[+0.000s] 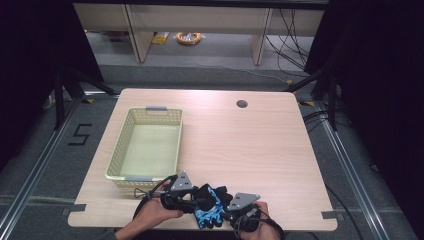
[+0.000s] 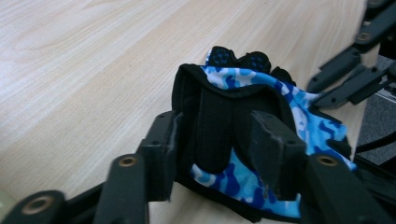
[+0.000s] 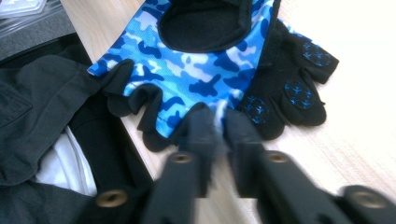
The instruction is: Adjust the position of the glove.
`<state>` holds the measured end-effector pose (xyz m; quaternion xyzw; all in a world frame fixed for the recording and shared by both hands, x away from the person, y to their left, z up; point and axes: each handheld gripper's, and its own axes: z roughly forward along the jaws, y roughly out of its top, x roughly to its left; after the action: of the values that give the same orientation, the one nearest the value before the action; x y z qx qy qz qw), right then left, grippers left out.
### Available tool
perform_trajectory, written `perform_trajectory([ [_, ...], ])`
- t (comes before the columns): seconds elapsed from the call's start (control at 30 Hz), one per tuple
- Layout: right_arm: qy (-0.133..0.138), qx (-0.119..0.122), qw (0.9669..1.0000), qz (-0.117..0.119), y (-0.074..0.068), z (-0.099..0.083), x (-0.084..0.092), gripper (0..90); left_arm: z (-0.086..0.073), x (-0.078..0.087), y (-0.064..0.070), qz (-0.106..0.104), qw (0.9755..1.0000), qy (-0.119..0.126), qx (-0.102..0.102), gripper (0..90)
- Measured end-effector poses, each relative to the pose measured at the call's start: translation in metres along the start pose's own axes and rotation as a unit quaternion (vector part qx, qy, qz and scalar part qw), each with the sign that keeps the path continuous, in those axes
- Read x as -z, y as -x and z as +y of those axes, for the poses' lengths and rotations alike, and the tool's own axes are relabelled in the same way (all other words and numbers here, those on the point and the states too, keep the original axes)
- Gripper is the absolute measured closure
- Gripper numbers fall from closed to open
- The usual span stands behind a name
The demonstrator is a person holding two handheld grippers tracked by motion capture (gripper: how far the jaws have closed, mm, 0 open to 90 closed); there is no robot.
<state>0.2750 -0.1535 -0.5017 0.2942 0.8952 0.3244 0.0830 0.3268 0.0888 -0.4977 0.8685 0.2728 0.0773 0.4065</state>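
High view: pale wood-grain rectangular table (image 1: 240,145) with rounded corners, ringed by grey floor and black drapes. Round cable hole (image 1: 242,104) toward 12 o'clock near the far edge. Broad bare wood from centre out to 3 o'clock and up to 1 o'clock, well apart from everything else. Strips of grey tape at the near corners, around 7 and 5 o'clock.

Toward 9 o'clock, pale yellow-green perforated plastic basket (image 1: 116,159) with grey handles at its far and near ends, standing flat, long side running from far to near. Nothing seen inside. Near rim just beside the left hand's gear, close to the table's near edge.

At 6 o'clock, hard against the near edge, blue camouflage fingerless glove with black palm and finger stubs (image 1: 210,206), lying between the two tools, partly overhanging the edge in the right gripper view.

Left gripper (image 2: 212,140): jaws partly apart, pressed on either side of the glove's black folded cuff, holding it raised off the wood. Seen from above at (image 1: 184,196), grey three-cornered plate on top, hand behind it.

Right gripper (image 3: 218,130): jaws drawn narrow, pinching the glove's blue finger-end hem between the tips. Seen from above at (image 1: 235,210), also under a grey plate.

Dark sleeve and clothing at the lower left of the right gripper view.
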Motion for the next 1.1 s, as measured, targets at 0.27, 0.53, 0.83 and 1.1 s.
perform_trajectory([
  [0.27, 0.016, 0.004, 0.9999, 0.005, 0.004, 0.002, 0.003, 88.7, 0.002, -0.002, 0.002, 0.001, 0.9998, -0.013, -0.012, 79.0],
  [0.53, 0.051, -0.004, 0.9985, 0.016, 0.013, 0.008, 0.026, 88.9, 0.009, 0.02, 0.004, -0.028, 0.9977, 0.031, 0.054, 82.8],
  [0.83, 0.044, 0.017, 0.9984, -0.029, 0.032, 0.022, 0.038, 89.1, 0.0, 0.022, 0.014, -0.068, 0.9871, 0.05, 0.136, 81.4],
  [1.1, 0.042, 0.032, 0.9982, -0.03, 0.051, 0.038, 0.024, 89.1, -0.008, 0.02, 0.027, -0.064, 0.9808, 0.064, 0.173, 80.4],
])
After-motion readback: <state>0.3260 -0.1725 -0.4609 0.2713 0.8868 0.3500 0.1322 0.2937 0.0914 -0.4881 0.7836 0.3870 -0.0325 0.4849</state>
